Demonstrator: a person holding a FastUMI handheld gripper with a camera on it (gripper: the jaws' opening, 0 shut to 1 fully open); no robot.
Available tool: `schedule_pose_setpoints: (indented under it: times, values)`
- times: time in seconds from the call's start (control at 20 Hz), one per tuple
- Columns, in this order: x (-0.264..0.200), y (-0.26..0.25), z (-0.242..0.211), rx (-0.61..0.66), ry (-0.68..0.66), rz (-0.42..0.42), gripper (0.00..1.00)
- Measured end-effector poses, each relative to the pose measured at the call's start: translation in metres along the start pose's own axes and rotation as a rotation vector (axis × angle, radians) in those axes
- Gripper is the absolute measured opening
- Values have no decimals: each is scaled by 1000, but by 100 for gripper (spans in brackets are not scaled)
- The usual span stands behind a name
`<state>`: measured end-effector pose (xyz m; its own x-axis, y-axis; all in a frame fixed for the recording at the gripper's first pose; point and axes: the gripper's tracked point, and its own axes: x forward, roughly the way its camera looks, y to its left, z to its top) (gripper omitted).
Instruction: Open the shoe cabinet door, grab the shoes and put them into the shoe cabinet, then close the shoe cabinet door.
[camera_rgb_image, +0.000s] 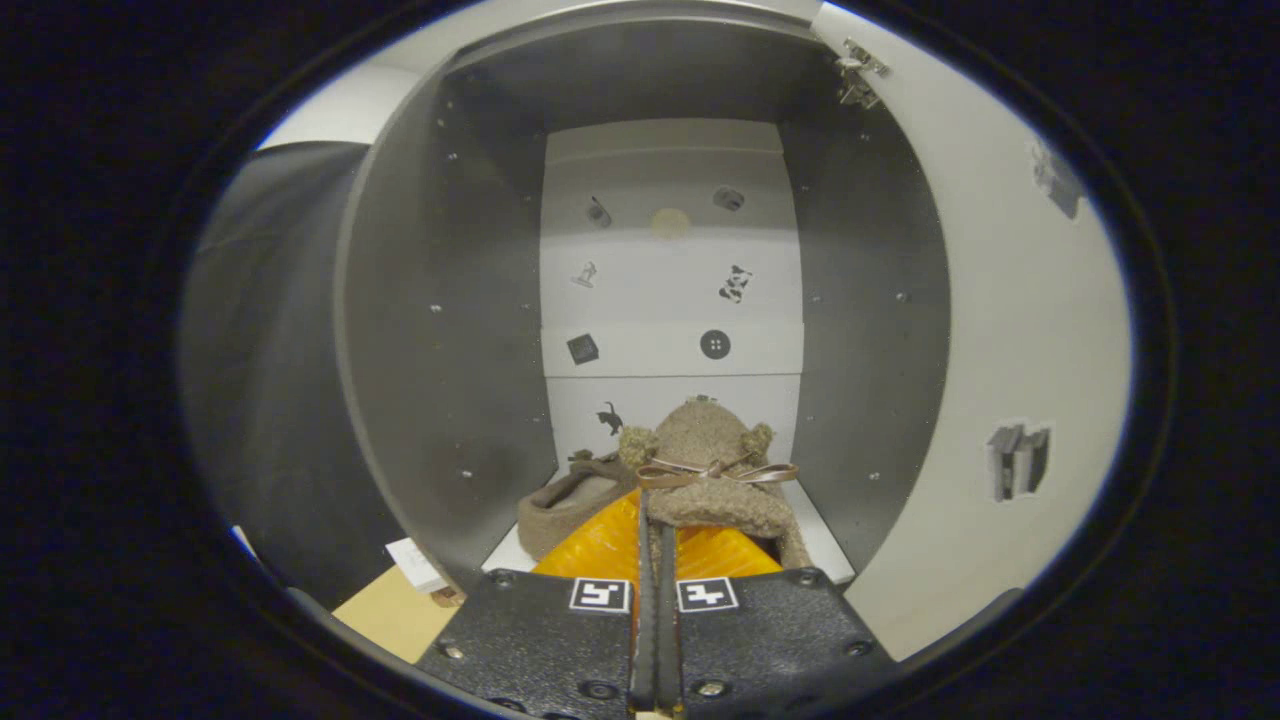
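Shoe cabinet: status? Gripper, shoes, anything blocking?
Gripper shut on the bow slipper, holding it inside the open shoe cabinet. Second slipper lies on the cabinet floor, left of the fingers. Door swung open right. Nothing blocking.

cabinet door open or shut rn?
Open. The door is swung out to the side, exposing the cabinet interior; gripper shut on a shoe.

stickers dotted the pale back panel, among them a round button shape and a small cat | two more stickers sat on the white panel to the right | small white block lay on a tan surface | dark curved wall stood at left
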<state>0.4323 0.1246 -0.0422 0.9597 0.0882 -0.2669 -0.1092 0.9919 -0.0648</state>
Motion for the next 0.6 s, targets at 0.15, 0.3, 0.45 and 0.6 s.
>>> schedule_pose_setpoints:
  times: [0.15,0.3,0.45,0.6]
  values:
    - [47,-2,-16,-17,31,8,4]
    - [86,-8,-26,-25,53,-7,4]
    - [109,-16,-22,-74,38,-23,4]
    - [125,-27,-16,-83,3,-67,6]
